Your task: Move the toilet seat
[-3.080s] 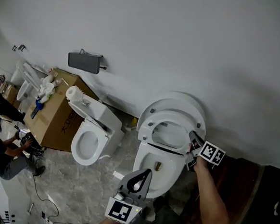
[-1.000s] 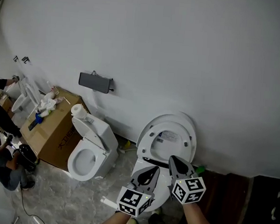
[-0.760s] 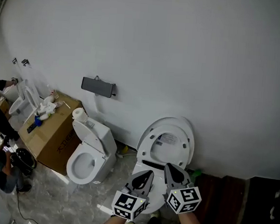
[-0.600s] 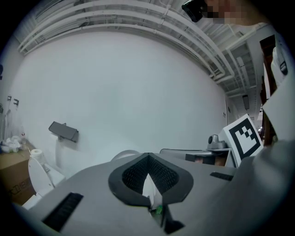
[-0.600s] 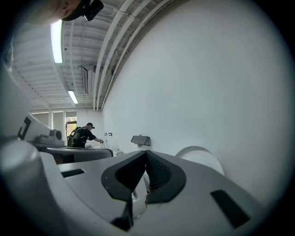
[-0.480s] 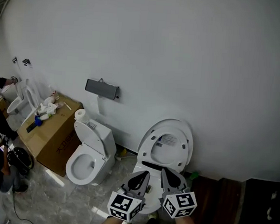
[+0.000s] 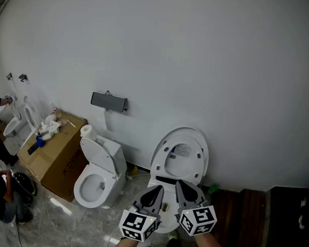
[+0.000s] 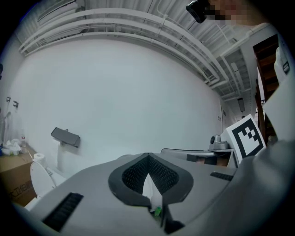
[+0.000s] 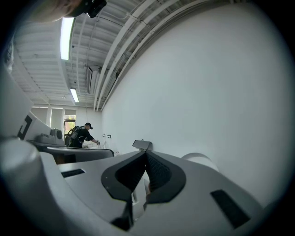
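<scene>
Toilet seat (image 7: 160, 158) stands raised upright against its lid (image 7: 182, 130), which leans on the white wall (image 7: 212, 71), while the left claw (image 7: 157, 192) and right claw (image 7: 183, 187) hover side by side just below it, both clenched on nothing.

**A bare industrial hall laid out with bathroom fixtures**

A toilet with raised lid (image 7: 179, 158), a second toilet (image 7: 94, 178) and a third toilet (image 7: 11, 127) line a plain white wall (image 7: 202, 55) on a marbled floor (image 7: 57, 214). A cardboard box (image 7: 56, 158) sits between two of them. Exposed ceiling pipes (image 8: 175, 39) and a strip light (image 9: 66, 39) run overhead.
</scene>
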Tool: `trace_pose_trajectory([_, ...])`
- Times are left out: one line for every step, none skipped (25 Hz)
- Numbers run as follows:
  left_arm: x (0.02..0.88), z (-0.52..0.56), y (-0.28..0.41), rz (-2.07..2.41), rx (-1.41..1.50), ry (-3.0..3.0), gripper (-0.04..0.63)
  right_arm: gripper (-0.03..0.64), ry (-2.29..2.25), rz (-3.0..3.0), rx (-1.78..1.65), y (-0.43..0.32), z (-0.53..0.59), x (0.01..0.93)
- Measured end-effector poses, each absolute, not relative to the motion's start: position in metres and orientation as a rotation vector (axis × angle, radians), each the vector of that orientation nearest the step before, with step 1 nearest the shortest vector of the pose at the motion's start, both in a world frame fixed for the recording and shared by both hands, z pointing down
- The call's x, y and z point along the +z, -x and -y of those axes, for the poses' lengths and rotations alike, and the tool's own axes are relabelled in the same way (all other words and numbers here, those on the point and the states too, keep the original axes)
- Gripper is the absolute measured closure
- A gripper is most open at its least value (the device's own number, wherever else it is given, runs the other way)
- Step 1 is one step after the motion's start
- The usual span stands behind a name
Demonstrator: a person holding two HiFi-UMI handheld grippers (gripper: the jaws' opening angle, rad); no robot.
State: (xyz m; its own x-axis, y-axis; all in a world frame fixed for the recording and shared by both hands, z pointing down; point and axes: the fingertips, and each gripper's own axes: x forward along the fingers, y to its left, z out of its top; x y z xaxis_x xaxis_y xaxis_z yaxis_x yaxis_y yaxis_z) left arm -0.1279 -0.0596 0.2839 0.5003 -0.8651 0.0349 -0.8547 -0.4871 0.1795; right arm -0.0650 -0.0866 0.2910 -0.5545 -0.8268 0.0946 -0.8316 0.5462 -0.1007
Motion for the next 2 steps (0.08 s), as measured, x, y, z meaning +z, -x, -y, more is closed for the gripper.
trace_pose_trajectory([0.2830,0.0575,0.1264,1.487,-0.098,-2.565,0.592,0.601,-1.460,2.726,0.204,0.0641,0.0846,0.2908])
trace_pose_trajectory([0.2822,0.0554,0.1248,1.487,-0.108,-2.562,0.592,0.601,-1.454,2.722,0.201,0.0631,0.0827,0.2906])
